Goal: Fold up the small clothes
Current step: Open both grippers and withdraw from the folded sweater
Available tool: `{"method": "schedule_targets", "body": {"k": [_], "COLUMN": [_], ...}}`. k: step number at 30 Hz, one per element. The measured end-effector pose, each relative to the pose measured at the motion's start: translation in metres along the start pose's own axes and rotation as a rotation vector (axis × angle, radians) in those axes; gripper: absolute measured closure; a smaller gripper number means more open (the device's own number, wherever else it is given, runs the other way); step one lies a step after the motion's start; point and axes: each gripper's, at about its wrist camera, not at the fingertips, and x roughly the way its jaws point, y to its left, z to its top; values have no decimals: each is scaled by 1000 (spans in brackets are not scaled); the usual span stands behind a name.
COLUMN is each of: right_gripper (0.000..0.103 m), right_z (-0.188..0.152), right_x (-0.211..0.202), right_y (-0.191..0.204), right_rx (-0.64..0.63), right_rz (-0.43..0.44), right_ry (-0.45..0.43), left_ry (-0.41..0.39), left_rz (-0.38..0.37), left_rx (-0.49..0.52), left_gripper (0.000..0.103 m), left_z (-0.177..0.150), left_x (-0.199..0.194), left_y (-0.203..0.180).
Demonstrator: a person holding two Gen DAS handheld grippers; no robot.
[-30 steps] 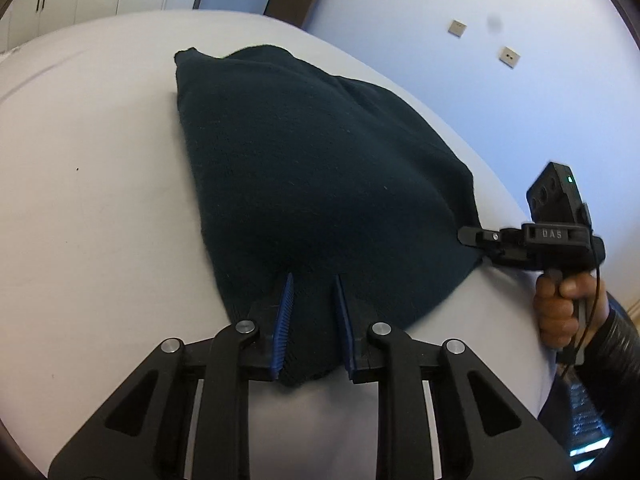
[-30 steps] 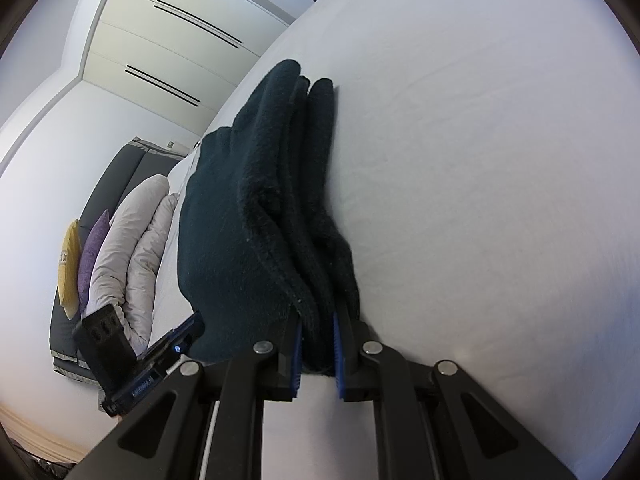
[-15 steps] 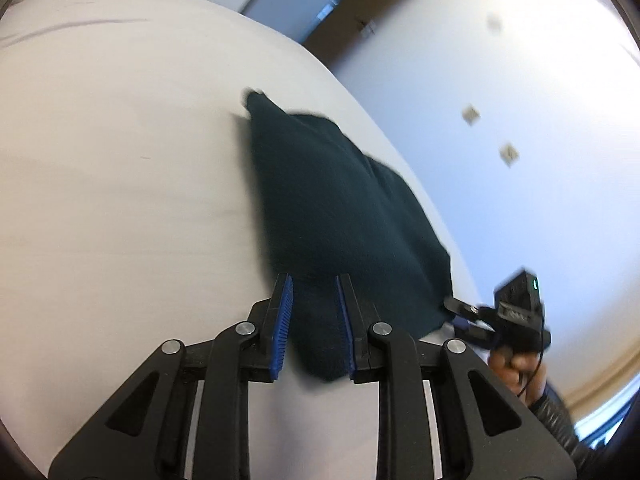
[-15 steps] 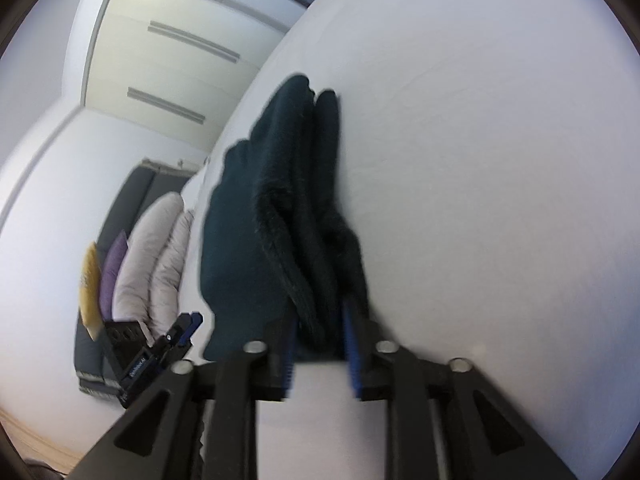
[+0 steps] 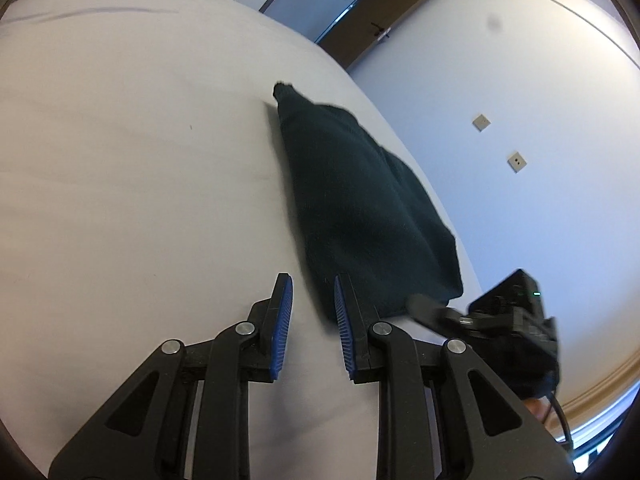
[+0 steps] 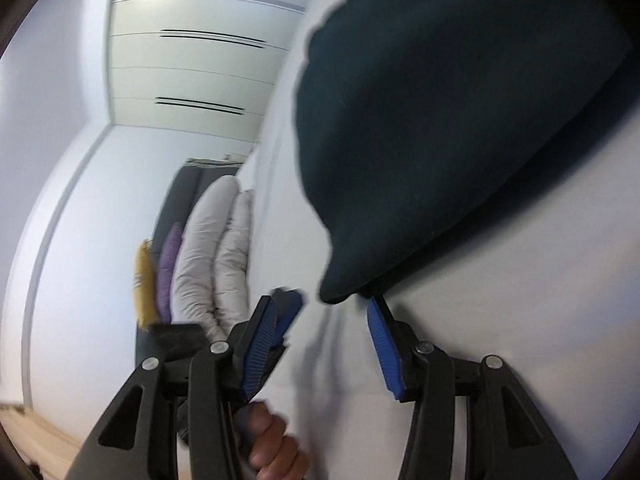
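Note:
A folded dark green knitted garment [image 5: 360,208] lies on the white bed [image 5: 120,180]. My left gripper [image 5: 312,312] is open and empty, its right finger just beside the garment's near corner. In the right wrist view the garment [image 6: 440,120] fills the upper right, blurred. My right gripper [image 6: 332,340] is open wide and empty, just below the garment's near edge. The right gripper also shows in the left wrist view [image 5: 432,308] at the garment's near right corner.
White and coloured pillows [image 6: 208,248] lie against a dark headboard at the bed's far side. White wardrobe doors [image 6: 192,72] stand behind. A brown door [image 5: 380,20] and white wall with sockets [image 5: 516,162] are to the right.
Both grippers have opened and let go of the garment. Both have drawn back from its near edge; the left has shifted left of it.

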Motion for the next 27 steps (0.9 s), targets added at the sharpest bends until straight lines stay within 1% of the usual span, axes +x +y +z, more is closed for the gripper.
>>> {"method": "schedule_targets", "body": {"k": [3, 5, 9, 11, 12, 13, 14, 15, 16, 17, 18, 19, 20, 22, 24, 26, 27], "right_gripper": [54, 52, 51, 49, 48, 43, 38, 38, 38, 38, 38, 38, 37, 35, 33, 33, 33], "right_z": [4, 7, 5, 1, -1, -3, -5, -6, -8, -7, -2, 9, 18, 50, 82, 113, 124], "right_x": [11, 15, 26, 24, 23, 20, 15, 11, 3, -8, -21, -39, -50, -78, -92, -102, -102], "right_y": [3, 5, 4, 3, 5, 8, 14, 20, 26, 33, 39, 43, 45, 36, 20, 2, -4], "right_rx": [6, 16, 35, 40, 46, 51, 35, 12, -18, -53, -86, -121, -144, -173, -149, -127, -123], "right_rz": [20, 34, 45, 49, 49, 58, 68, 69, 69, 72, 72, 53, 22, -67, -119, -194, -203], "right_ry": [-17, -32, -16, 8, 33, 67, 96, 109, 111, 104, 82, 34, -6, -80, -104, -112, -103], "left_ry": [-13, -16, -13, -9, -5, -2, 0, -7, -19, -19, -7, 10, 29, 49, 76, 100, 107], "left_rz": [1, 4, 6, 10, 11, 11, 16, 18, 14, 13, 15, 24, 47, 74, 86, 90, 93], "left_rx": [-12, -12, -11, 0, 6, 11, 14, 10, 2, -6, -6, 2, 13, 22, 3, -19, -24], "left_gripper": [82, 82, 82, 82, 77, 72, 54, 35, 30, 29, 29, 29, 29, 29, 29, 29, 29], "left_z": [6, 7, 6, 7, 7, 8, 10, 12, 13, 16, 19, 22, 26, 34, 45, 57, 61], "left_x": [-7, -10, -10, -12, -10, -8, -5, -4, -3, 0, 5, 12, 19, 32, 45, 60, 66], "left_y": [2, 2, -3, -8, -13, -16, -20, -22, -23, -24, -26, -27, -29, -30, -28, -25, -25]}}
